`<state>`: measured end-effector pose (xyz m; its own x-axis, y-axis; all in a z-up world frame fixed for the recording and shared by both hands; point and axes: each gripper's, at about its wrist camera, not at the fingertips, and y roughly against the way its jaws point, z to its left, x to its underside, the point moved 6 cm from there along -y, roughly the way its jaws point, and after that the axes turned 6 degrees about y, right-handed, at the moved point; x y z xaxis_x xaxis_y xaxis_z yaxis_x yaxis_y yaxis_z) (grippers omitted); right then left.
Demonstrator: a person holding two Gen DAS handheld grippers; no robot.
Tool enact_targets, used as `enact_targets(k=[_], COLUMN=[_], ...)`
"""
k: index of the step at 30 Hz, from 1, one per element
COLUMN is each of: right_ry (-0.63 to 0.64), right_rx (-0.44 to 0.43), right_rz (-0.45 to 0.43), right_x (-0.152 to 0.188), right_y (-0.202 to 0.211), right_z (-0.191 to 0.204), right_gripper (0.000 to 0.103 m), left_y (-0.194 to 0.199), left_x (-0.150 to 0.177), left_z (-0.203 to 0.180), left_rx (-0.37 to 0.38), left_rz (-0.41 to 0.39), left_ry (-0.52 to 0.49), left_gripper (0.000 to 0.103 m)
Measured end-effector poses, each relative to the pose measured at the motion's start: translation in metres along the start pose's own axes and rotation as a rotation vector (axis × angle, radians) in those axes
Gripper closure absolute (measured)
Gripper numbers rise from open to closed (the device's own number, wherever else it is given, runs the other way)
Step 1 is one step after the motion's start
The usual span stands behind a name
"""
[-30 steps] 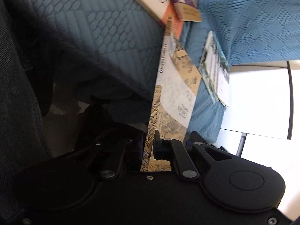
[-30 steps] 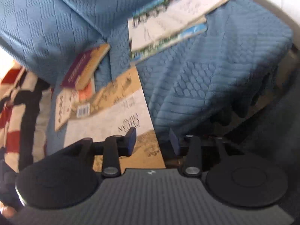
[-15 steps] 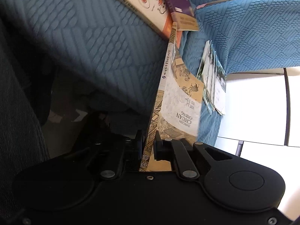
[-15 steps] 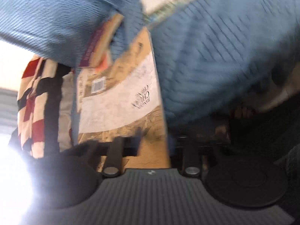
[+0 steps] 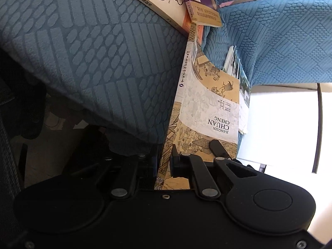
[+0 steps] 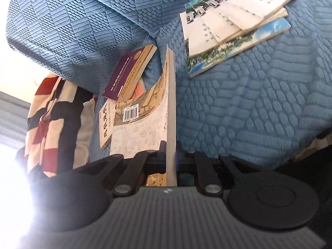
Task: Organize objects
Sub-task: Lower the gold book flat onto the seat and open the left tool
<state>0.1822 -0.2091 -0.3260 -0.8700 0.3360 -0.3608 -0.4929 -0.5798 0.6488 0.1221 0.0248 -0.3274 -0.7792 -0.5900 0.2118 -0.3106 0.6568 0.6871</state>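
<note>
A tan book with an old-painting cover (image 5: 207,112) stands tilted up on edge over the blue quilted sofa cover (image 5: 93,51). My left gripper (image 5: 164,164) is shut on its spine corner. In the right wrist view the same tan book (image 6: 143,132) shows its barcode side and page edge. My right gripper (image 6: 171,157) is closing, with that page edge between its jaws and both pads against it. A purple book (image 6: 128,72) and a white-covered book (image 6: 106,124) lie beyond the tan one, partly under it.
A fanned stack of thin booklets (image 6: 234,25) lies on the sofa cover (image 6: 249,103) to the right. A red, black and white striped cloth (image 6: 56,120) hangs at the left. A dark chair or bag edge (image 5: 8,166) fills the left of the left wrist view.
The right gripper's jaws have come together onto the tan book's edge. The book has tipped from lying flat to standing on edge, with the left gripper still shut on it.
</note>
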Motion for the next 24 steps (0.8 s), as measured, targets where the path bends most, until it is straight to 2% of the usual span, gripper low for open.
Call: enact_targets(k=[7,13,17,22,24], right_ry=[0.009,0.055,0.096,0.102,0.097], right_rx=[0.011,0.048,0.059,0.067,0.084], right_rz=[-0.006,-0.004,0.006,-0.006,-0.004], right_x=[-0.017,-0.031,-0.029,-0.016,-0.011], right_y=[-0.013,-0.02,-0.017,-0.011,-0.009], right_z=[-0.005,-0.007,-0.008,-0.011,-0.014], right_gripper=[0.092,0.092,0.092,0.092,0.09], left_y=[-0.013,-0.026,-0.028,-0.028,-0.03], left_x=[-0.015,-0.02,-0.017,-0.003,0.0], left_z=[-0.013,-0.025,-0.023,-0.023,-0.02], left_rx=[-0.002,-0.022,-0.021,-0.054,-0.077], left_rz=[0.013,0.034,0.042,0.032,0.027], left_ry=[0.0,-0.042,-0.052,-0.107,-0.119], left_gripper=[0.095,0.095,0.095,0.094,0.089])
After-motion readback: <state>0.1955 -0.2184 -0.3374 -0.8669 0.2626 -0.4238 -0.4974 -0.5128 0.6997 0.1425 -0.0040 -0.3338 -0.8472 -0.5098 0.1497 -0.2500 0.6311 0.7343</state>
